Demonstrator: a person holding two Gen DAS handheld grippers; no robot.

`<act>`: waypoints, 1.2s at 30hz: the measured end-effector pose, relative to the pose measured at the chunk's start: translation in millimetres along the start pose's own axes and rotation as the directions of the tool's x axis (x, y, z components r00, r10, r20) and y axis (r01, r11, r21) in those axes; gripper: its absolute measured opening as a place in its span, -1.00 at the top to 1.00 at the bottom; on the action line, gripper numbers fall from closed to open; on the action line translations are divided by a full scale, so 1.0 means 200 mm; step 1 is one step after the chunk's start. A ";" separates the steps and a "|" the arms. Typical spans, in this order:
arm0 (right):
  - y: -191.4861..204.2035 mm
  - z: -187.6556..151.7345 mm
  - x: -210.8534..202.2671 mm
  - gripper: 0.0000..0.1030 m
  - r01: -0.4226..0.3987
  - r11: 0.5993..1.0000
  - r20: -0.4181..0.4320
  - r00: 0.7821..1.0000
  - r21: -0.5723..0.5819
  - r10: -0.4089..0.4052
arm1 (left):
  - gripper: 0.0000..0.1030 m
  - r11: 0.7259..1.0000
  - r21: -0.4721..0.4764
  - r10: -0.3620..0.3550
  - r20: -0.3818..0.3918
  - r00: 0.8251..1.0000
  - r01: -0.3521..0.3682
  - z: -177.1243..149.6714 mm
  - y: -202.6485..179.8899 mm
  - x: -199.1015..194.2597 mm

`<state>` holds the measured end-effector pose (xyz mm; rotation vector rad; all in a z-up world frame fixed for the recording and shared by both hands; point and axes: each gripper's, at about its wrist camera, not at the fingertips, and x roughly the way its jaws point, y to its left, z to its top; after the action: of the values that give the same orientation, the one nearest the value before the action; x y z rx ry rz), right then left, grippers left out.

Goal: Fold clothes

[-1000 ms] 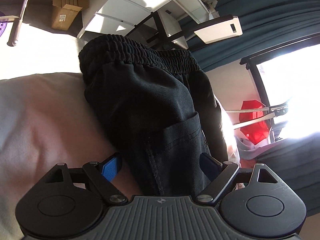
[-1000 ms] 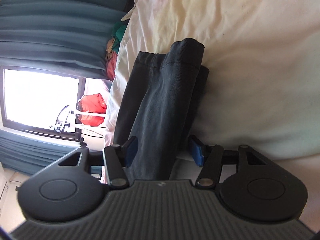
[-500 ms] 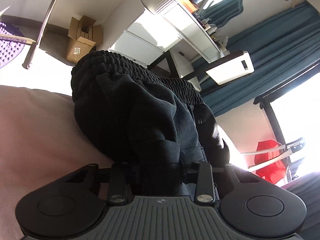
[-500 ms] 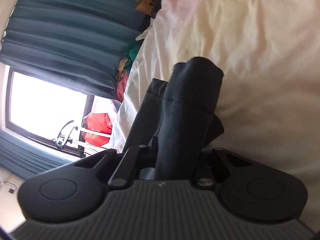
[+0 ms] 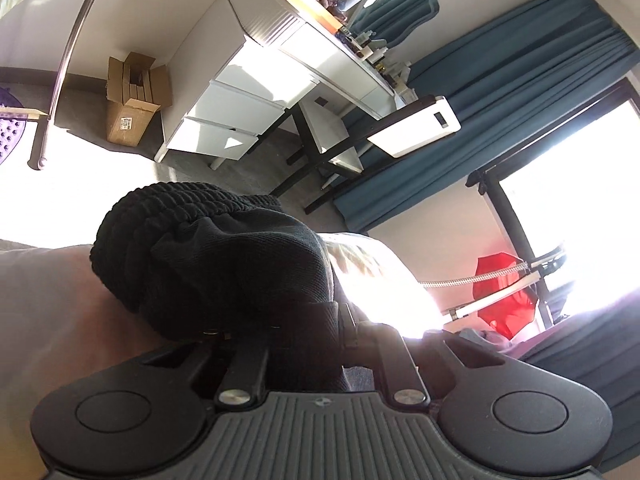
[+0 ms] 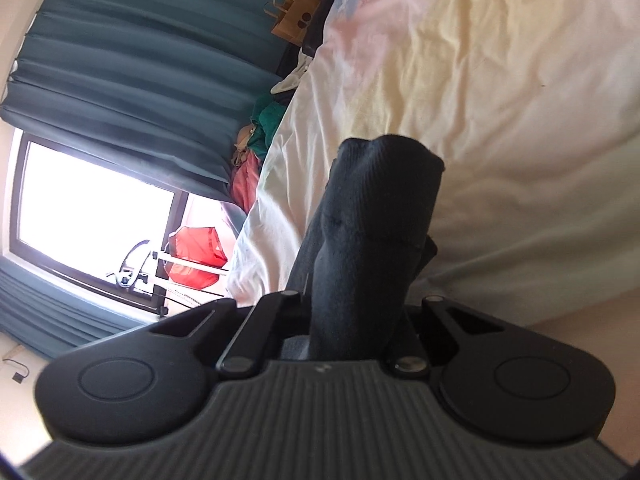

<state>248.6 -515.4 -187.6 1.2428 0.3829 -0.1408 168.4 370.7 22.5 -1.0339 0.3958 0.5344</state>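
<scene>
One pair of black trousers [image 5: 224,264] lies on the pale bedsheet [image 6: 500,80], held by two grippers. The left gripper [image 5: 296,332] is clamped on the bunched, ribbed elastic waistband end; the right gripper [image 6: 352,312] is clamped on a doubled-over fold of leg fabric.

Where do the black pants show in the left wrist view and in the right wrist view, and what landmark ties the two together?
Left wrist: the black pants sit centre-left, bunched waistband end up, clamped in the left claw.
Right wrist: the black pants stand centre, a rolled end clamped in the right claw.
Shared landmark: the red bag by the bright window.
</scene>
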 end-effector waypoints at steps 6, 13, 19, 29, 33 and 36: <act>-0.09 -0.06 -0.28 0.77 0.016 0.998 -0.011 1.000 0.061 -0.015 | 0.74 1.000 0.027 0.004 -0.067 0.998 -0.002 0.09 0.20 -0.44; -0.23 -0.09 -0.48 0.77 0.084 0.994 -0.049 0.996 0.071 -0.080 | 0.73 0.999 0.021 0.038 -0.136 0.990 -0.036 0.07 0.56 -0.73; -0.39 -0.09 -0.44 0.77 0.134 0.983 -0.122 0.985 0.126 -0.119 | 0.70 0.999 0.002 0.041 -0.159 0.986 -0.042 0.00 0.74 -0.74; -0.41 -0.13 -0.44 0.77 0.131 0.983 -0.119 0.986 0.127 -0.116 | -0.10 0.998 0.058 -0.001 -0.234 0.972 0.015 -0.02 0.76 -0.79; -0.39 -0.12 -0.44 0.77 0.134 0.985 -0.113 0.986 0.111 -0.122 | -0.57 0.979 0.202 0.082 -0.253 0.964 -0.031 -0.06 0.72 -0.89; -0.37 -0.12 -0.44 0.77 0.133 0.986 -0.107 0.987 0.101 -0.122 | -0.68 0.946 0.318 0.129 -0.195 0.972 -0.062 -0.09 0.67 -0.99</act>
<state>138.7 -526.1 -228.1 1.3351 0.5492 -0.2113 -71.2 363.2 29.6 -0.7704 0.7017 0.4318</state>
